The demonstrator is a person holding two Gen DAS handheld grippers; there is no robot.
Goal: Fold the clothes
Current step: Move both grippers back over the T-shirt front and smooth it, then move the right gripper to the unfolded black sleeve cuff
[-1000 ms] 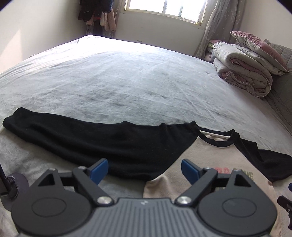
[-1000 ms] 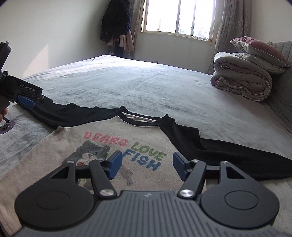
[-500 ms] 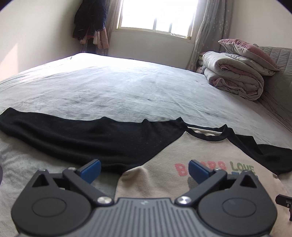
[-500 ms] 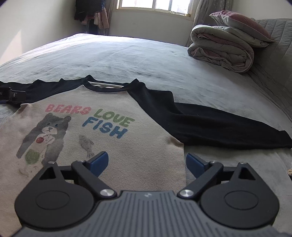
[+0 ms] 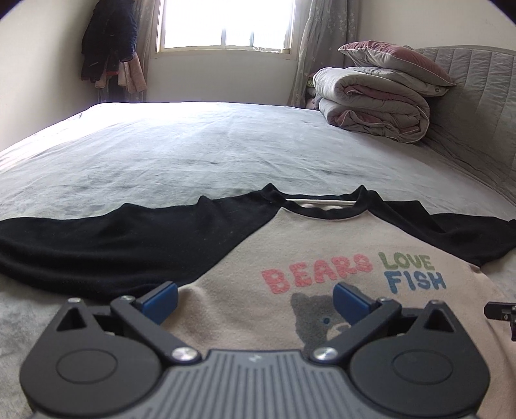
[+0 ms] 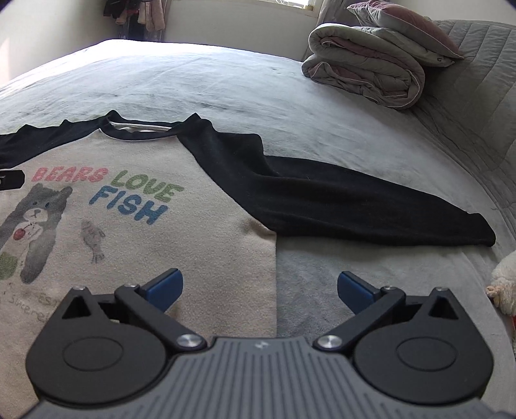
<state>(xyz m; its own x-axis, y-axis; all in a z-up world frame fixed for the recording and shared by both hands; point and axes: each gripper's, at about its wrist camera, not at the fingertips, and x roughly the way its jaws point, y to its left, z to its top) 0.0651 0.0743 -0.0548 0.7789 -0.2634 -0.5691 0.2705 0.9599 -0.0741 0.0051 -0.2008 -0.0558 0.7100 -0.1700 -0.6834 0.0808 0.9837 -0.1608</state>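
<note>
Sweatshirt (image 5: 245, 290), only one, lies flat and face up on the grey bed (image 5: 225, 151), with two black sleeves spread to both sides, and my left gripper (image 5: 254, 298) and right gripper (image 6: 259, 288) hover over it with fingers wide apart, holding nothing. In the left view the end of each sleeve is cut off, and a small white thing (image 6: 504, 280) at the right edge I cannot identify. Far on the bed I count one folded quilt (image 5: 374, 106) with one pillow (image 5: 396, 59) on top, beside one window (image 5: 225, 24) and some hanging clothes (image 5: 111, 40).
</note>
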